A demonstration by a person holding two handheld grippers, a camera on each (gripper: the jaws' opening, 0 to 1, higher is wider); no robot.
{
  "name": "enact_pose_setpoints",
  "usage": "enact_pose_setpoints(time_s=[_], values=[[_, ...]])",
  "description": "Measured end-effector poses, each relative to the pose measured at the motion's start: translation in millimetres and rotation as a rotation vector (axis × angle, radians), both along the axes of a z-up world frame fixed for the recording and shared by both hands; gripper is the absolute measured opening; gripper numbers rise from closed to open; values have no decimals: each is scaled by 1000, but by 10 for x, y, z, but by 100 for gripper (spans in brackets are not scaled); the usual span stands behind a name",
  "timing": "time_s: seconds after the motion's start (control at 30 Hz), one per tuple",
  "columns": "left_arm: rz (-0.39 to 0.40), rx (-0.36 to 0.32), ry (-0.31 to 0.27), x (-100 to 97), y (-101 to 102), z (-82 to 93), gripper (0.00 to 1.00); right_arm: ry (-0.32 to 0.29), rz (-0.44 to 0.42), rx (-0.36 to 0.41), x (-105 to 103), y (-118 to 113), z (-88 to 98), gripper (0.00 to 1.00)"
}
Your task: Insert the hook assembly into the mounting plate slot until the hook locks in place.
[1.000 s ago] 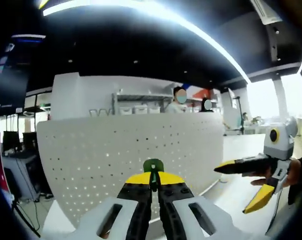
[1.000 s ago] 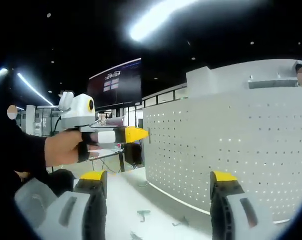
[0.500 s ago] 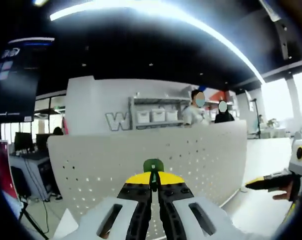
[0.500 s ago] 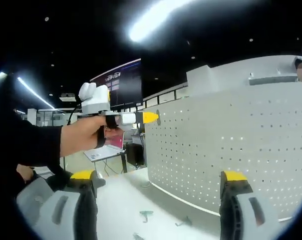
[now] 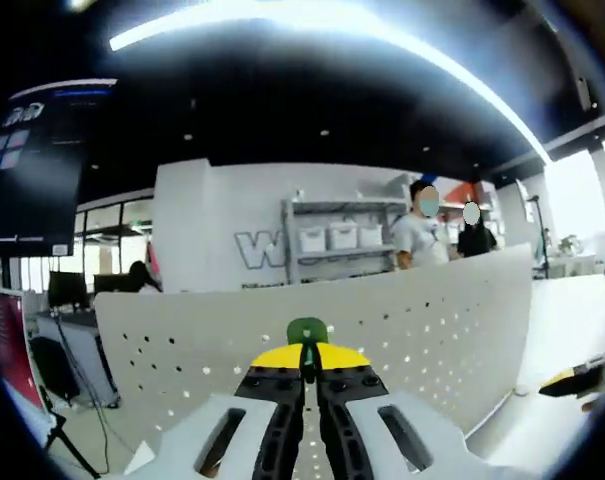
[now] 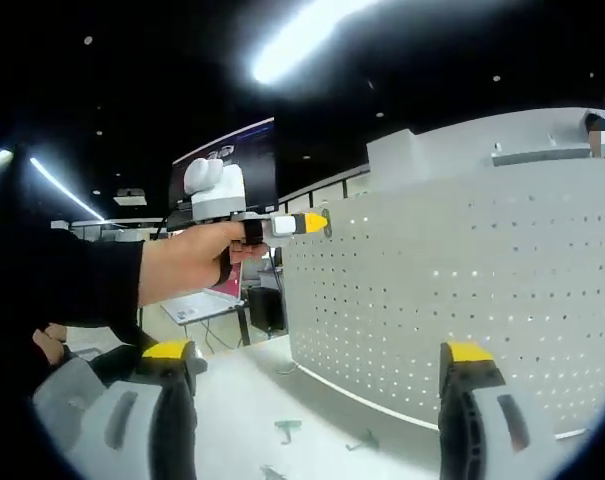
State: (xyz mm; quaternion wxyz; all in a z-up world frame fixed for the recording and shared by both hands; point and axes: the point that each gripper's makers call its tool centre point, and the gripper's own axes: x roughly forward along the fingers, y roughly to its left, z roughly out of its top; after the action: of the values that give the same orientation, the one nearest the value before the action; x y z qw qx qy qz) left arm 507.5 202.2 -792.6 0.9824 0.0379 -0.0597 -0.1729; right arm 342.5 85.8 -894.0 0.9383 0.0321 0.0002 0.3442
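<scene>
Left gripper: left gripper [image 5: 304, 372] had its yellow-tipped jaws pressed together on a small green hook [image 5: 306, 333], which stuck up just past the tips; in the right gripper view it [image 6: 325, 224] was gripped by a hand [image 6: 194, 262] in a dark sleeve.
Hook position: hook sat in front of the upper part of the white pegboard [image 5: 382, 340]; in the right gripper view the gripper's tips reached the board's upper left corner. Whether the hook touched a hole could not be told.
Pegboard: curved white perforated panel [image 6: 462, 300] stood upright on a white table [image 6: 252, 400], its rows of small holes running across both views.
Right gripper: right gripper [image 6: 317, 375] had its jaws spread wide apart, holding nothing, pointed at the board's lower part; its yellow tip [image 5: 572, 380] edged into the left gripper view at the right.
Loose parts: two small green hooks [image 6: 288, 430] lay on the table near the foot of the board, between the spread jaws.
Background: shelf with white bins [image 5: 337, 240] stood behind the board, beside a dark screen [image 5: 32, 160] on the left.
</scene>
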Motion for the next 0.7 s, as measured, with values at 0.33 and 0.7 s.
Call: enact_pose_setpoints(time_s=[0.33, 0.7], values=[[56, 36, -10, 119, 10, -101, 3, 14, 4, -3, 14, 6, -46, 98], [78, 15, -33, 178, -7, -95, 3, 25, 1, -4, 25, -12, -83, 97]])
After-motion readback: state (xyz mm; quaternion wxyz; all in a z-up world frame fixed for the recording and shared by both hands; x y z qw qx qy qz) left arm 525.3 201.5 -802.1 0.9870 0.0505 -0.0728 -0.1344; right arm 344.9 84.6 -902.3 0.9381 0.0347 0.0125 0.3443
